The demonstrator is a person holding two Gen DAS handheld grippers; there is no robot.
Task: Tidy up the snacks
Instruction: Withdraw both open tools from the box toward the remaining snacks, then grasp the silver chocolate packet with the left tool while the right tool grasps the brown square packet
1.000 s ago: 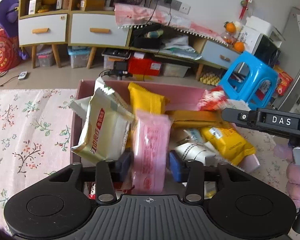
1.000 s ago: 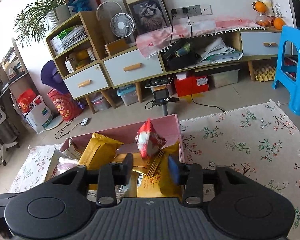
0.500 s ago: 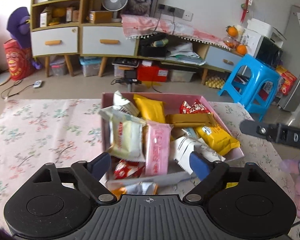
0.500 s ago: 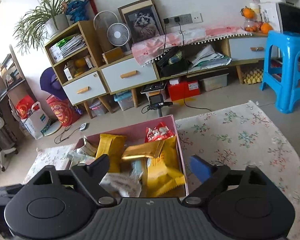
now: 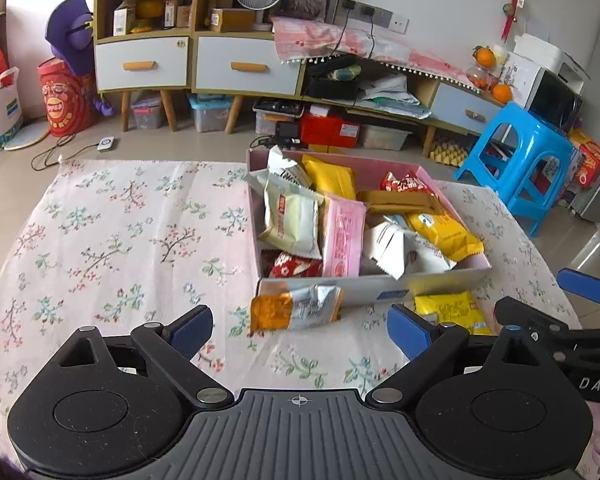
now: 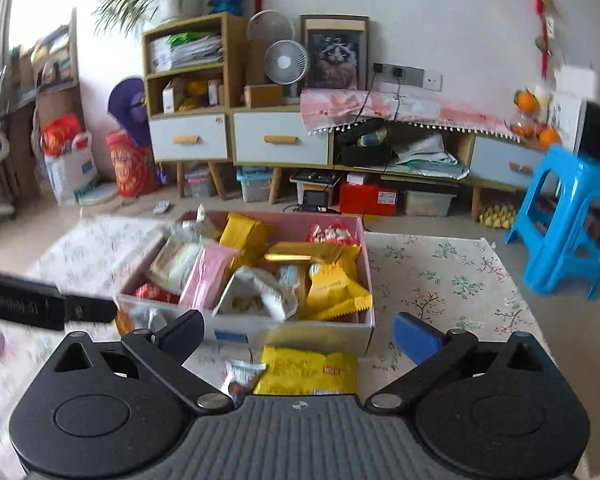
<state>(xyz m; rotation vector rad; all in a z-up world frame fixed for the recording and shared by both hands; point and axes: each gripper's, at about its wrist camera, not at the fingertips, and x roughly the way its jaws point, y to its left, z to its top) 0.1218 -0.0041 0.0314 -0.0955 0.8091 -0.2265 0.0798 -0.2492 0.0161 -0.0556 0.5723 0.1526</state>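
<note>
Snacks fill the pink box in a loose heap: a pink packet leans upright near the middle, a cream packet beside it, yellow packets toward the right wall. Three packets lie outside on the flowered counter, just in front of the box's near wall: an orange-and-silver packet, a flat yellow packet and a small silver packet touching its left edge. The left claw hangs spread wide and empty above the orange-and-silver packet; the right claw, equally spread and empty, hovers over the flat yellow one. Judging from this, the loose packets are next to go in. The risk lies in the pile: the box looks crowded and the tall packets lean, so pushing another packet in could tip one over the low wall. Thin foil lying flat on cloth may slide or crumple instead of lifting, or the claw may snag the cloth. The two claws work close together and could collide.
</note>
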